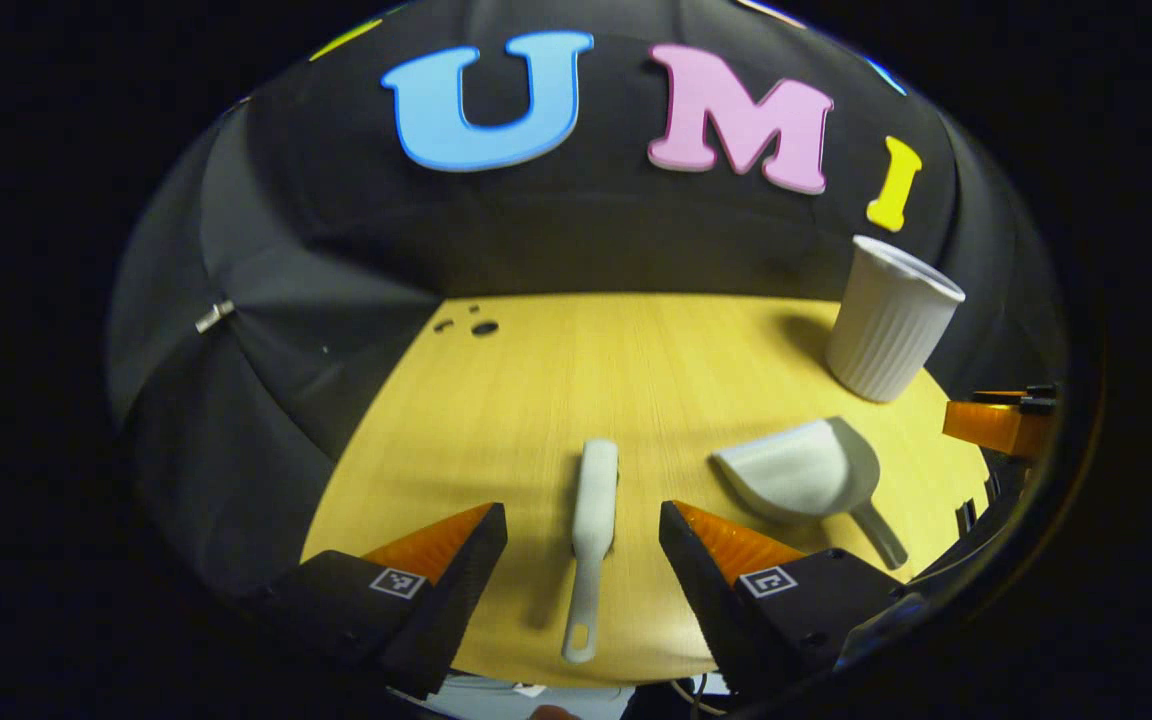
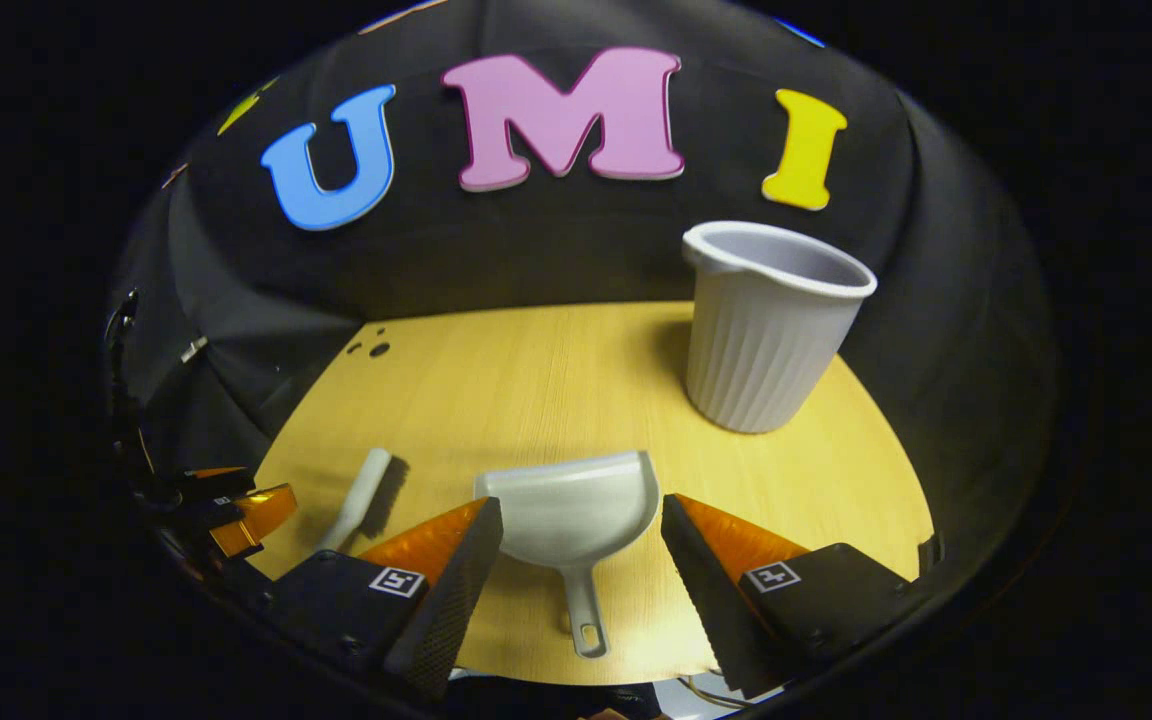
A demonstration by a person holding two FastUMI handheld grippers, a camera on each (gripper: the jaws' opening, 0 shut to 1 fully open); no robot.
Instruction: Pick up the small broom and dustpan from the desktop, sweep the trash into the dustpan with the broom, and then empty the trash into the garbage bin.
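Note:
A small white broom (image 1: 591,530) lies flat on the wooden desktop (image 1: 556,380), handle toward me. My left gripper (image 1: 583,525) hovers open over it, one finger on each side of the handle, not touching. The white dustpan (image 2: 573,515) rests on the desk with its handle pointing at me, and my right gripper (image 2: 581,525) stands open astride it. In the left gripper view the dustpan (image 1: 806,475) lies right of the broom, and the right gripper (image 1: 1001,425) peeks in at the far right. In the right gripper view the broom (image 2: 361,500) lies at the left, next to the left gripper (image 2: 236,510).
A white ribbed garbage bin (image 2: 766,330) stands upright at the back right of the desk; it shows too in the left gripper view (image 1: 886,320). A few small dark holes (image 1: 481,327) mark the desktop's far left corner. Black cloth walls the booth on all sides.

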